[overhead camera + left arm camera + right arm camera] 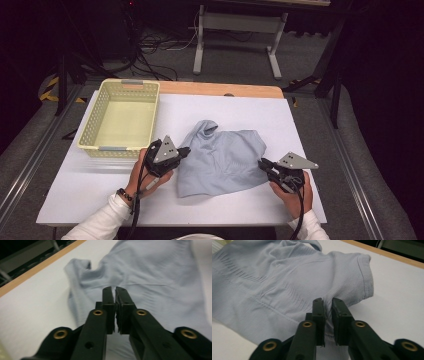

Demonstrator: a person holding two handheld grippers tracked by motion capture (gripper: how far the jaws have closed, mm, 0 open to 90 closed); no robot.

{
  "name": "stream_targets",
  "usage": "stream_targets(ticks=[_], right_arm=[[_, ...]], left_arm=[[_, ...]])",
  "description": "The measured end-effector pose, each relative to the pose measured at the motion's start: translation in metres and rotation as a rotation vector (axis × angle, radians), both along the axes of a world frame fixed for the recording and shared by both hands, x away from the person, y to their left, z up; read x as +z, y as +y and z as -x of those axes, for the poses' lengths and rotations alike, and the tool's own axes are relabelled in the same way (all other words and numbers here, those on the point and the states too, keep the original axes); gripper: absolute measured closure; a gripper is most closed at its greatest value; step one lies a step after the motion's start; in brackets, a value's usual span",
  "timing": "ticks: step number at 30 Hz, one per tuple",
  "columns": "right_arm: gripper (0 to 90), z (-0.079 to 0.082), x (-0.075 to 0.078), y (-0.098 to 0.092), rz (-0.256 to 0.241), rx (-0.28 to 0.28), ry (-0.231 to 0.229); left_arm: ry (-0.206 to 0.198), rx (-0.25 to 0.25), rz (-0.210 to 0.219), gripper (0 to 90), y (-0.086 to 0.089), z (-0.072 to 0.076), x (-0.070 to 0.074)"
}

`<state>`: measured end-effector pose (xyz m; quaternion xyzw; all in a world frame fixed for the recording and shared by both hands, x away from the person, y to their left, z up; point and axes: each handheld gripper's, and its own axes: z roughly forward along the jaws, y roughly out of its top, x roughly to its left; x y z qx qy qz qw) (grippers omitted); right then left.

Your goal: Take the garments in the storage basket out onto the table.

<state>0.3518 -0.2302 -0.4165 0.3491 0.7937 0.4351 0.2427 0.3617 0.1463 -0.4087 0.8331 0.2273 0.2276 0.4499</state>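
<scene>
A pale grey-blue shirt (pixel 220 157) lies crumpled in the middle of the white table top (pixel 75 185). My left gripper (pixel 185 150) is at the shirt's left edge. In the left gripper view its jaws (pixel 115 293) stand almost together over the cloth (pixel 155 277), with no fabric visible between them. My right gripper (pixel 262 164) is at the shirt's right edge, beside a ribbed sleeve cuff (pixel 365 275). It (pixel 327 301) is shut on a pinch of the shirt (pixel 274 282), and the cloth puckers toward its jaws.
A cream plastic basket (pixel 150 112) with nothing in it stands at the table's back left, close behind my left gripper. A wooden edge (pixel 220 89) runs along the far side. Bare white surface lies to the right of the shirt and along the front.
</scene>
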Motion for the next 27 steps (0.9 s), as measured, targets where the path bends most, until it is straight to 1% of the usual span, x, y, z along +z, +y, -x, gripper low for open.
stream_targets(ticks=[1,2,3,5,6,8,9,10,11,12,13,14,16,17,19,20,21,23,25,26,27], right_arm=[[73.8,-0.001,0.0,-0.001,-0.006,-0.005,-0.012],[70.5,-0.003,-0.001,-0.001,-0.005,-0.013,-0.02],[67.6,-0.004,-0.001,-0.001,0.003,-0.02,-0.03],[59.2,-0.007,-0.003,-0.002,0.006,-0.025,-0.055],[56.6,-0.009,-0.003,-0.003,0.009,-0.037,-0.063],[49.3,-0.013,-0.002,-0.005,0.001,-0.063,-0.07],[46.8,-0.015,-0.002,-0.006,-0.006,-0.072,-0.079],[45.9,-0.017,-0.001,-0.007,-0.01,-0.081,-0.086],[44.1,-0.019,0.0,-0.008,-0.015,-0.086,-0.09],[41.7,-0.022,0.001,-0.009,-0.028,-0.087,-0.092],[40.5,-0.025,0.002,-0.009,-0.042,-0.086,-0.095],[39.5,-0.031,0.001,-0.007,-0.039,-0.079,-0.099],[36.1,-0.04,-0.001,-0.004,-0.03,-0.081,-0.075],[35.5,-0.046,-0.004,-0.003,-0.03,-0.08,-0.055],[34.1,-0.058,-0.01,0.0,-0.016,-0.074,-0.02],[34.0,-0.063,-0.013,0.001,-0.016,-0.065,0.0],[34.0,-0.069,-0.016,0.001,-0.023,-0.051,0.03],[33.4,-0.08,-0.024,0.0,-0.033,-0.043,0.083],[33.2,-0.088,-0.032,0.0,-0.03,-0.02,0.141],[34.7,-0.09,-0.034,0.0,-0.024,-0.018,0.159],[39.0,-0.091,-0.036,0.0,-0.028,-0.006,0.173]], left_arm=[[-0.001,-0.012,-0.007,78.1,-0.005,0.004,-0.001],[0.006,-0.036,-0.01,75.7,-0.009,0.008,-0.001],[0.012,-0.065,-0.011,75.3,-0.014,0.012,-0.003],[0.029,-0.099,-0.019,68.5,-0.024,0.019,-0.006],[0.04,-0.11,-0.021,61.7,-0.028,0.021,-0.008],[0.083,-0.145,-0.031,51.5,-0.037,0.028,-0.016],[0.09,-0.159,-0.046,45.9,-0.04,0.031,-0.019],[0.099,-0.163,-0.051,40.1,-0.043,0.034,-0.022],[0.108,-0.166,-0.059,35.6,-0.044,0.036,-0.025],[0.118,-0.171,-0.059,32.5,-0.045,0.037,-0.028],[0.129,-0.168,-0.079,31.9,-0.044,0.037,-0.032],[0.135,-0.162,-0.091,31.2,-0.044,0.036,-0.034],[0.16,-0.156,-0.105,33.4,-0.041,0.033,-0.041],[0.17,-0.15,-0.114,34.3,-0.04,0.031,-0.044],[0.179,-0.132,-0.133,40.5,-0.036,0.029,-0.049],[0.19,-0.124,-0.133,43.7,-0.033,0.028,-0.05],[0.201,-0.113,-0.13,45.0,-0.032,0.026,-0.052],[0.23,-0.112,-0.11,46.2,-0.028,0.023,-0.053],[0.224,-0.106,-0.115,53.7,-0.026,0.022,-0.053],[0.224,-0.108,-0.116,56.9,-0.025,0.021,-0.053],[0.218,-0.107,-0.123,60.1,-0.024,0.019,-0.052]])
